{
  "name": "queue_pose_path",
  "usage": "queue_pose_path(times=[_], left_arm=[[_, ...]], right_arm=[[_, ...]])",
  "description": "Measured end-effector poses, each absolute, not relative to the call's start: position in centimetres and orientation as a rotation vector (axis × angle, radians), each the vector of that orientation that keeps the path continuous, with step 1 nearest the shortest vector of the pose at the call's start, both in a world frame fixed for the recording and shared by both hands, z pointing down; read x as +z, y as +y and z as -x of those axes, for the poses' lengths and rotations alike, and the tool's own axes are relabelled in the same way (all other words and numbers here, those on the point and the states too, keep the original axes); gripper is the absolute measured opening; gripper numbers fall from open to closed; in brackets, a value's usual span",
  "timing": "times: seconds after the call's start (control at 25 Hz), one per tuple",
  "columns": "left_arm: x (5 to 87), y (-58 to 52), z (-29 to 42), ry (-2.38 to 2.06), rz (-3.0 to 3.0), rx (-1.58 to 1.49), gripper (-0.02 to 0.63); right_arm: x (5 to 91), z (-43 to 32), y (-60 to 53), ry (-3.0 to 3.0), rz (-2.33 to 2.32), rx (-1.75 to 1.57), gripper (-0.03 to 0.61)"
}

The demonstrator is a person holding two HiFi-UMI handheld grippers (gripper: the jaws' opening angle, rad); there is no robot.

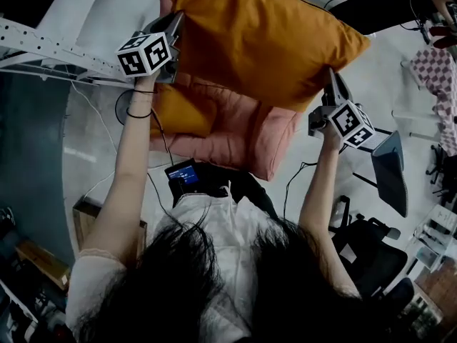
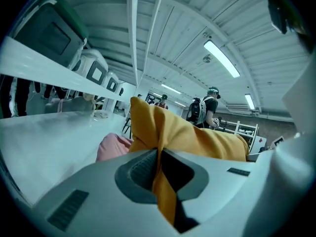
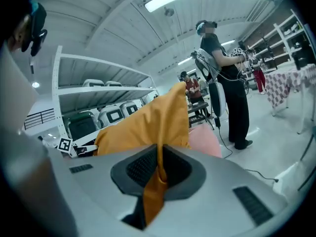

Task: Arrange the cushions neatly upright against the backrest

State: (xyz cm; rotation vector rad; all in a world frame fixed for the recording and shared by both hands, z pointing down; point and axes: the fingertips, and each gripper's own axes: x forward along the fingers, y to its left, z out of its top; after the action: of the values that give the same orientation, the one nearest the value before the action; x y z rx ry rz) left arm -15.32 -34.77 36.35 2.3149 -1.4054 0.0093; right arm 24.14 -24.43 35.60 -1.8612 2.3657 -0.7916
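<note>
**Orange cushion held aloft by two corners**

A large orange cushion (image 1: 264,41) hangs stretched between the two tools. It sits above a pink cushion (image 1: 243,131) that lies lower down, between and beneath them. A smaller orange piece (image 1: 182,113), perhaps another cushion, peeks out from under the pink one, below the left tool (image 1: 173,27). That tool is clamped tight on a pinch of orange fabric at one corner. The right tool (image 1: 333,84) nips the opposite corner the same way, and each pair of jaws all but meets through the cloth.

The step in hand looks like carrying the cushion to its place. To do it well, the two tools should stay level with each other so the lower edge lands flat. Both pinches should hold until the cushion leans on its support. So thin a bite of cloth could slip under the weight of the filling.

No backrest or seat can be made out. A pale floor (image 3: 276,147) spreads beneath the tools, and white shelving (image 3: 98,90) carrying rows of seat-like units stands beyond the cushion. A person (image 3: 224,73) stands to the right of the right tool under ceiling strip lights (image 2: 222,58), and a chequered cloth (image 1: 435,70) lies further right.
</note>
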Motion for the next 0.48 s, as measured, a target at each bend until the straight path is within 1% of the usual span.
queue_pose_path(times=[0.08, 0.2, 0.32, 0.48], left_arm=[[38.7, -35.1, 16.9, -1.418, -2.277, 0.056, 0.035], [43.9, -33.8, 19.0, -1.429, -2.199, 0.204, 0.035], [47.5, -31.9, 19.1, -1.374, -2.135, 0.238, 0.035], [50.0, -32.7, 17.8, -1.38, -2.073, 0.306, 0.035]], right_arm=[[38.6, -22.7, -25.2, 2.374, 1.881, -0.857, 0.049], [45.2, -20.8, -25.2, 2.456, 1.963, -1.007, 0.048], [51.4, -20.3, -23.7, 2.559, 2.045, -1.159, 0.048], [54.1, -21.7, -23.0, 2.536, 2.069, -1.221, 0.047]])
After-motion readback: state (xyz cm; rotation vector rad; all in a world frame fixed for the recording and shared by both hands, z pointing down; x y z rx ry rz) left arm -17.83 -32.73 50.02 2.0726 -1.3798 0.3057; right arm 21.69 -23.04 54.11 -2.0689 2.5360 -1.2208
